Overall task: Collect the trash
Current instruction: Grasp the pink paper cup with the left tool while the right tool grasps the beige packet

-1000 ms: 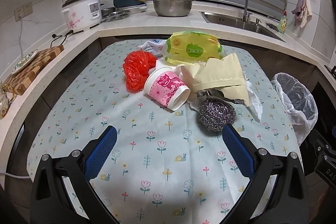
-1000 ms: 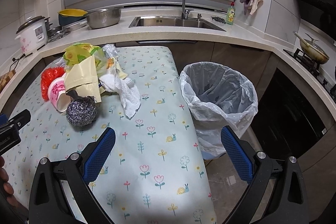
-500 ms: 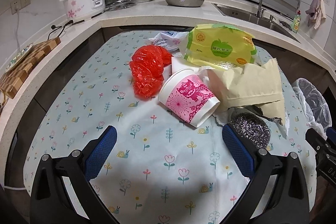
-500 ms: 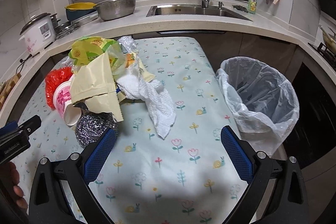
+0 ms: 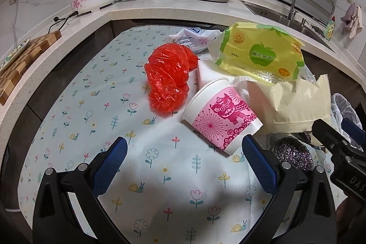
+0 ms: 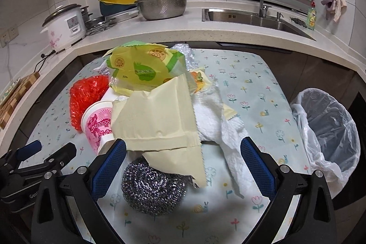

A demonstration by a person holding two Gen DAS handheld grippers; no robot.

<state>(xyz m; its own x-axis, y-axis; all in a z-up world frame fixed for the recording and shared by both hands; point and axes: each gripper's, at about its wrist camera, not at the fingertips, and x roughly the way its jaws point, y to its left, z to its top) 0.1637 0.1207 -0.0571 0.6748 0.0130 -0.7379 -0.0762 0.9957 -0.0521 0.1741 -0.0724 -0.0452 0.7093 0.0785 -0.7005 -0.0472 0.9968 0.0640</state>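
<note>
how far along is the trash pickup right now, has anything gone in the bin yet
Nothing looks binned: the lined trash bin shows no trash. Both grippers are open and empty. The right gripper brackets the steel scourer; the left gripper faces the pink paper cup. Left: the cup, scourer, red bag, beige wrapper, green packet, white towel.

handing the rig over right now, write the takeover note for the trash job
Left gripper: open, empty, low over the table, facing the pink paper cup.
Right gripper: open, empty, jaws either side of the steel scourer.
Trash is piled mid-table: red plastic bag, green snack bag, beige wrapper, white paper towel.
Lined bin stands off the table's right edge; no trash visible inside.
Left: everything.
</note>
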